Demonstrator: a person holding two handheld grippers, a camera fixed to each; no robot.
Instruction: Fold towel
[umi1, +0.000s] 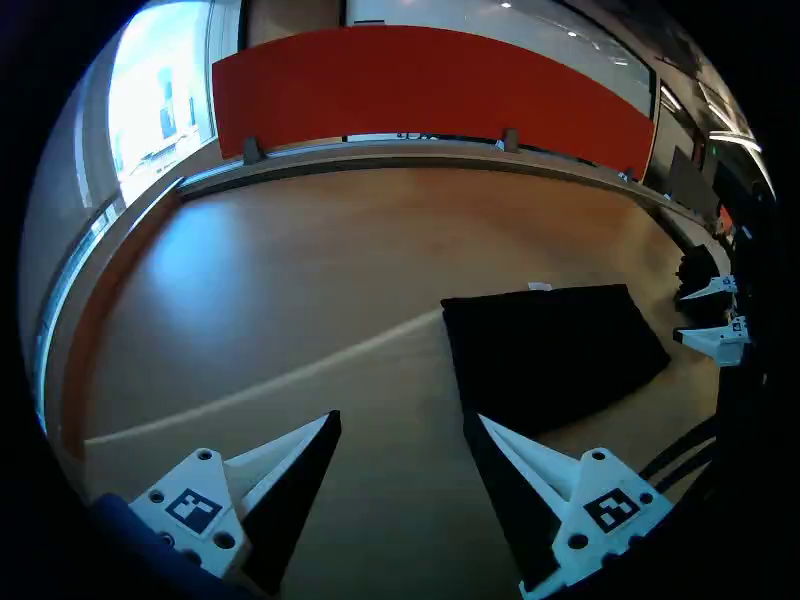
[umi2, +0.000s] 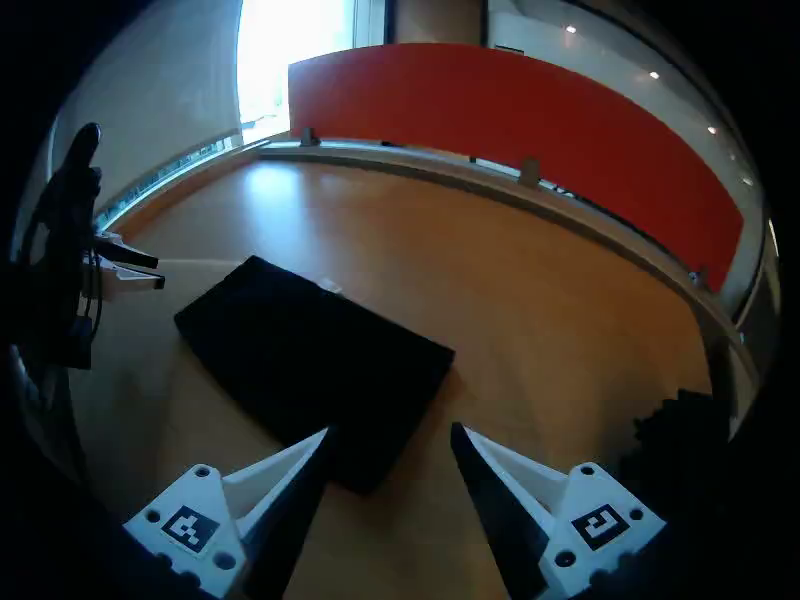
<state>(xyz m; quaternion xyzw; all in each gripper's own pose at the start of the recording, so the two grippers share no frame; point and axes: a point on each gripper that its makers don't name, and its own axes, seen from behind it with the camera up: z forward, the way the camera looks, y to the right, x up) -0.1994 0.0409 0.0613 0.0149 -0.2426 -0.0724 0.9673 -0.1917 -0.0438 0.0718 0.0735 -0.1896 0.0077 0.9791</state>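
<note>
A black towel (umi1: 555, 345) lies folded into a flat rectangle on the wooden table (umi1: 300, 290). In the left gripper view my left gripper (umi1: 405, 425) is open above the table, the towel's near edge just beyond its right finger. The right gripper (umi1: 705, 312) shows small at the far right edge, past the towel. In the right gripper view the towel (umi2: 310, 365) lies ahead and to the left, and my right gripper (umi2: 390, 440) hangs open over its near corner. The left gripper (umi2: 125, 268) sits at the far left, held by a dark-gloved hand (umi2: 65, 250).
A red partition panel (umi1: 420, 85) stands along the table's (umi2: 560, 320) far edge. Bright windows (umi1: 160, 100) lie beyond at the left. A dark object (umi2: 680, 430) sits at the table's right side in the right gripper view.
</note>
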